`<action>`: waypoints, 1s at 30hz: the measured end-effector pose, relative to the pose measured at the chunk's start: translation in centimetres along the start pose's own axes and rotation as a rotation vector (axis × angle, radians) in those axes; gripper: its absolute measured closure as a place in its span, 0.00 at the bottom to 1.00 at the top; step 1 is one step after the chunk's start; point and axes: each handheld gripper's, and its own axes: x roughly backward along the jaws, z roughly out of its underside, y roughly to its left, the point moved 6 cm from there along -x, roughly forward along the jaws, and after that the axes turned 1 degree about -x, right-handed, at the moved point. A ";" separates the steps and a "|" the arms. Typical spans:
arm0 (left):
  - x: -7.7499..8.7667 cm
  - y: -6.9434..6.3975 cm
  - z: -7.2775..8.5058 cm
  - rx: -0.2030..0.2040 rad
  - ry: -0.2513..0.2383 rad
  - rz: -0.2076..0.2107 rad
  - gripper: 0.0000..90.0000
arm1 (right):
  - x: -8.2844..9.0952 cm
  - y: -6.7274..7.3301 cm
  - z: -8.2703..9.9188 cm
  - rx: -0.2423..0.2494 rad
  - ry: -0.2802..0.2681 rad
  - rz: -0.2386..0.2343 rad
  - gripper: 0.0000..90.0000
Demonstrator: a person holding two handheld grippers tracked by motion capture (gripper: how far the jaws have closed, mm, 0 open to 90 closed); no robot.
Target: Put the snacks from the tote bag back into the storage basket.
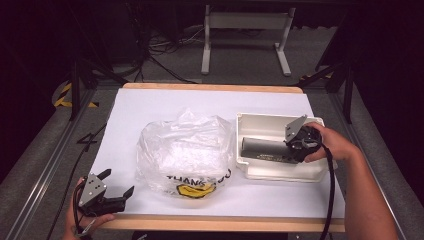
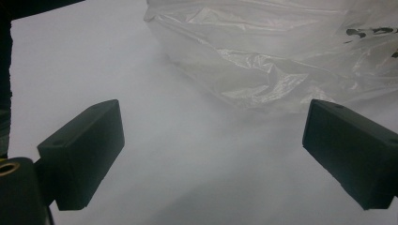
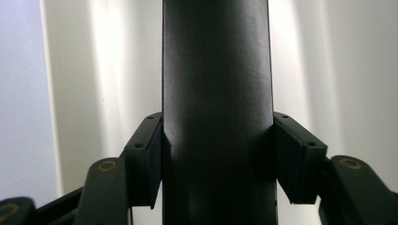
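White paper covers the tabletop [image 1: 150, 107], which has a wooden edge and stands on a grey floor; a white table frame [image 1: 245, 37] stands on that floor beyond it. All positions below refer to the white tray [image 1: 260, 122], an open rectangular plastic container at the right of the tabletop.

A dark grey cylinder [image 1: 262, 148] lies lengthwise inside the tray, resting on its floor. The right hand-held gripper [image 1: 295, 145] enters the tray from its right end and pinches the cylinder's right end; in the right gripper view both pads press flat against the opposite sides of the cylinder [image 3: 216, 93], with the pale tray walls visible on either side. The person's right hand [image 1: 332, 142] holds this gripper over the tray's right rim.

A crumpled clear plastic bag [image 1: 182, 150] with black lettering and a yellow emblem lies just left of the tray, touching or nearly touching its left wall.

The left hand-held gripper [image 1: 117, 185] rests well to the left of the tray, near the front edge of the tabletop, beyond the bag. Its jaws are spread wide with nothing between them; the left gripper view shows the bag [image 2: 281, 56] ahead of them.
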 end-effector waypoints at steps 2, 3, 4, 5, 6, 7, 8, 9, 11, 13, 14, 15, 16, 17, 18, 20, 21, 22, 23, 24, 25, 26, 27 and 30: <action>0.0 0.0 0.0 -0.001 0.001 0.000 0.07 | -0.1 -0.1 0.1 -0.002 0.007 0.011 0.46; 0.0 0.0 0.0 0.000 0.001 0.001 0.08 | -0.1 -0.1 0.1 -0.002 0.013 0.015 0.46; 0.0 0.0 0.0 0.000 0.001 0.001 0.08 | -0.1 -0.2 0.1 -0.002 0.015 0.017 0.46; 0.0 0.0 0.0 0.001 0.001 0.002 0.07 | -0.1 -0.2 0.1 0.001 0.016 0.014 0.46; 0.0 0.0 0.0 0.001 0.001 0.002 0.08 | 0.0 -0.2 0.1 0.002 0.015 0.015 0.46; 0.0 0.0 0.0 0.001 0.002 0.003 0.08 | 0.0 -0.2 0.1 0.002 0.013 0.015 0.46; -0.1 0.0 0.0 0.000 0.003 0.003 0.08 | 0.0 -0.2 0.1 0.002 0.013 0.015 0.46; -0.1 0.0 0.0 0.001 0.002 0.004 0.08 | -0.1 -0.2 0.2 0.001 0.014 0.013 0.46; 0.0 0.0 0.0 0.000 0.002 0.003 0.07 | -0.1 -0.2 0.2 -0.009 0.019 0.021 0.45; 0.0 0.0 0.0 0.002 0.002 0.003 0.08 | 0.1 -0.3 0.1 -0.008 0.007 0.027 0.45; -0.1 0.0 0.0 0.002 0.002 0.003 0.08 | 0.1 -0.3 0.1 -0.007 0.002 0.027 0.45; -0.1 0.0 0.0 0.001 0.003 0.004 0.08 | 0.1 -0.3 0.1 -0.006 0.001 0.029 0.45; 0.0 0.0 0.0 0.001 0.002 0.004 0.08 | 0.2 -0.3 0.0 -0.006 0.002 0.032 0.46; 0.0 -0.1 0.0 0.000 0.002 0.003 0.07 | 0.2 -0.3 0.0 -0.003 0.003 0.034 0.46; 0.0 -0.1 0.0 0.000 0.001 0.004 0.08 | 0.2 -0.3 -0.1 0.003 0.000 0.038 0.46; 0.0 -0.1 0.0 -0.001 0.002 0.004 0.08 | 0.2 -0.2 -0.2 0.003 0.002 0.040 0.46; 0.0 -0.1 0.0 -0.001 0.002 0.004 0.08 | 0.2 -0.2 -0.3 0.008 -0.006 0.040 0.46; 0.0 -0.1 0.0 0.000 0.001 0.006 0.08 | 0.2 -0.1 -0.3 0.006 -0.005 0.034 0.47; 0.0 -0.1 0.0 0.000 0.001 0.006 0.08 | 0.2 -0.1 -0.3 0.006 -0.005 0.034 0.47; 0.0 -0.1 0.0 0.001 0.001 0.007 0.08 | 0.2 0.0 -0.5 0.022 -0.001 0.030 0.47; 0.0 -0.1 0.0 0.002 0.000 0.008 0.08 | 0.2 0.0 -0.5 0.025 0.001 0.027 0.47; 0.0 -0.1 0.0 0.003 -0.001 0.009 0.08 | 0.1 0.1 -0.7 0.029 0.001 0.027 0.47; 0.1 -0.1 0.0 -0.001 -0.002 0.007 0.08 | 0.1 0.1 -0.7 0.034 0.000 0.027 0.47; 0.1 0.0 0.0 0.004 -0.003 0.007 0.08 | 0.1 0.0 -0.8 0.031 0.002 0.023 0.47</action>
